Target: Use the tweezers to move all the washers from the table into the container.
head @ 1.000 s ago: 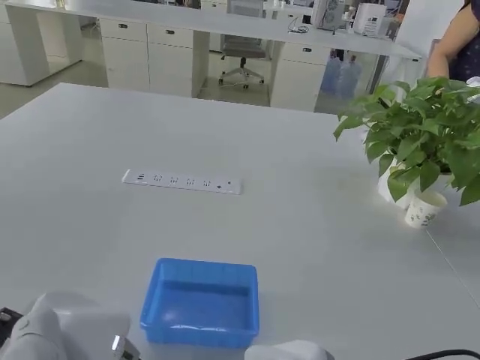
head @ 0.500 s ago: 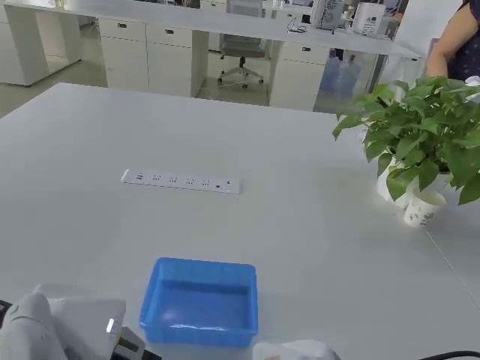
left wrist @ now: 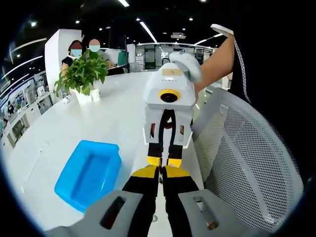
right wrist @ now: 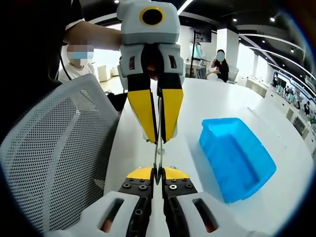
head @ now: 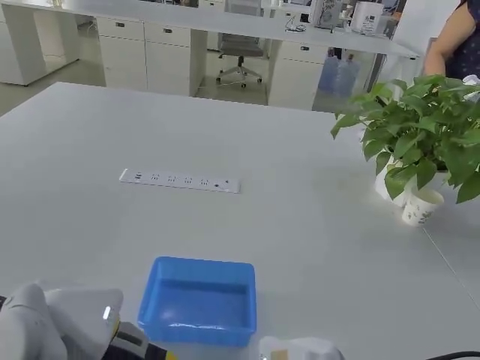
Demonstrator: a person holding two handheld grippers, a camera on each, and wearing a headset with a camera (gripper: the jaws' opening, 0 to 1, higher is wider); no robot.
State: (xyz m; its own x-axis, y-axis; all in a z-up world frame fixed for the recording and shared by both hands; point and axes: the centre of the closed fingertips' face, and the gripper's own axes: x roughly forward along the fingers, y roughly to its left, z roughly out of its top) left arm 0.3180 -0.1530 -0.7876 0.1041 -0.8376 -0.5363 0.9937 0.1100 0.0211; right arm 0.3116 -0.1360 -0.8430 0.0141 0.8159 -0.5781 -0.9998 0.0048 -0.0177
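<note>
- Head view: the blue container [head: 199, 300] sits on the white table [head: 315, 225], close to the near edge.
- Head view: my left gripper [head: 146, 345] lies just left of the container at the bottom edge. My right gripper [head: 300, 349] lies just below the container's right corner. The picture edge cuts off the fingertips of both, so I cannot tell their state here.
- Head view: a white power strip [head: 180, 181] lies beyond the container and well apart from it. A potted plant [head: 420, 135] stands far to the right of the container, with a paper cup [head: 415, 210] just beside its pot.
- Left gripper view: my left gripper [left wrist: 159, 171] has its yellow tips pressed together. The right gripper [left wrist: 164, 161] faces it tip to tip, nearly touching. The container [left wrist: 89, 173] lies to the left of the joined tips. A mesh chair back [left wrist: 247, 163] lies on the side away from the container.
- Right gripper view: my right gripper [right wrist: 157, 173] is clamped on one end of the tweezers [right wrist: 157, 158]. The thin blades run straight up between the long yellow fingers [right wrist: 140, 113] of the left gripper [right wrist: 158, 136], which are closed in on them.
- Right gripper view: the tweezers are above the table edge, near the container [right wrist: 237, 158] and to its left, not over it.
</note>
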